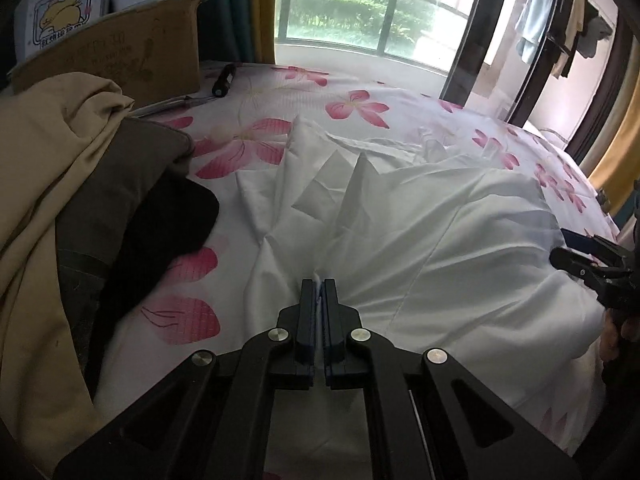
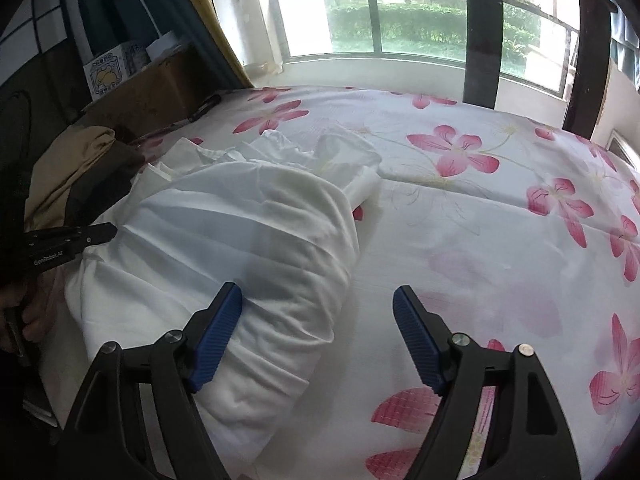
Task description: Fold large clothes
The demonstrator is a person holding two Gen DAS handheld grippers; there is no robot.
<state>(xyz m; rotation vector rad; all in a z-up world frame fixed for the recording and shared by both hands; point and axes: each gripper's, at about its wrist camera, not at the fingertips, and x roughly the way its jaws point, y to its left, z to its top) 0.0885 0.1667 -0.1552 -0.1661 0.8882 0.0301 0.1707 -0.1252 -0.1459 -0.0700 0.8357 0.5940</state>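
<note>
A large white garment [image 1: 420, 232] lies bunched on the flowered bedsheet [image 1: 352, 104]. My left gripper [image 1: 319, 284] is shut on a pinch of its near edge. In the right wrist view the same garment [image 2: 240, 232] is a rumpled mound at left centre. My right gripper [image 2: 318, 300] is open, its left blue pad [image 2: 218, 332] touching the garment's near fold, its right pad over bare sheet [image 2: 500, 248]. The left gripper shows at the left edge of the right wrist view [image 2: 100, 234], and the right gripper shows at the right edge of the left wrist view [image 1: 576, 256].
A pile of beige, grey and black clothes [image 1: 80, 200] lies at the left. A cardboard box [image 1: 132, 60] and a black cylinder [image 1: 224, 80] stand at the far left of the bed. Balcony window [image 2: 400, 28] beyond the bed.
</note>
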